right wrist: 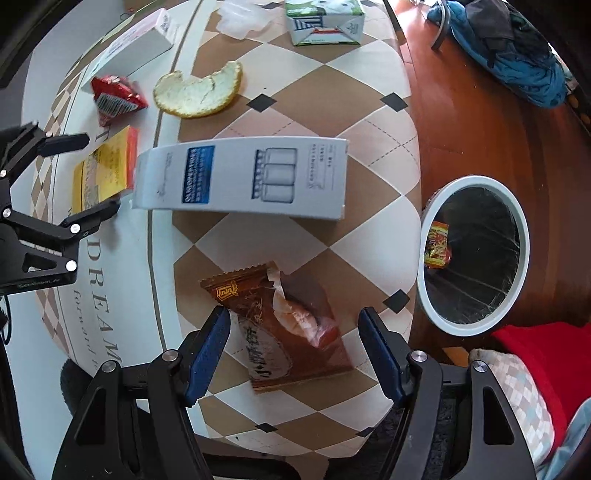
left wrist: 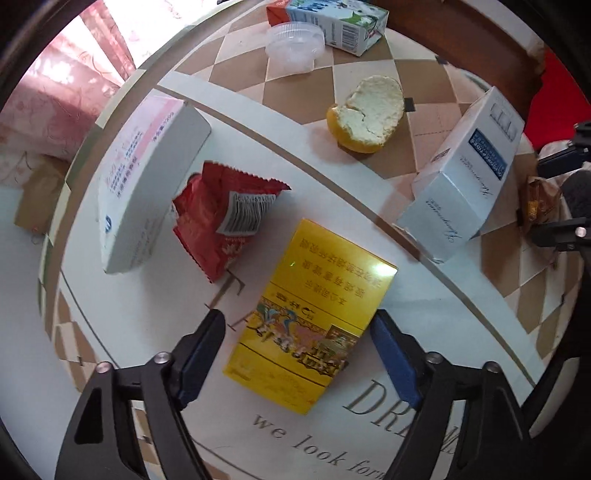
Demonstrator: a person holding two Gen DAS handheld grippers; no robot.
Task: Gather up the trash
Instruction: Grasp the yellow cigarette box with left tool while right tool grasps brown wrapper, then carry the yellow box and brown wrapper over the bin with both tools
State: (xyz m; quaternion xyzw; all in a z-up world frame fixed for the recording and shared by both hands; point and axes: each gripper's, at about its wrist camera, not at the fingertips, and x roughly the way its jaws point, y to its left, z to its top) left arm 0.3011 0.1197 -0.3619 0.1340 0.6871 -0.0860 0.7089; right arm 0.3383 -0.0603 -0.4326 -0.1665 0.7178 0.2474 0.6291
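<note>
My left gripper (left wrist: 297, 326) is open, its blue pads on either side of a yellow cigarette pack (left wrist: 314, 314) lying flat on the table; it also shows in the right wrist view (right wrist: 105, 173). My right gripper (right wrist: 293, 325) is open around a torn brown snack wrapper (right wrist: 291, 328) on the checkered cloth. A white-rimmed trash bin (right wrist: 476, 251) with a black liner stands on the floor to the right, with a colourful wrapper (right wrist: 436, 245) inside.
Other litter on the table: a red wrapper (left wrist: 221, 221), a pink-white box (left wrist: 147, 177), an orange peel (left wrist: 365, 114), a grey-blue carton (left wrist: 461, 173), a clear plastic cup (left wrist: 293, 42) and a milk carton (left wrist: 332, 22). A red cushion (right wrist: 535, 354) lies near the bin.
</note>
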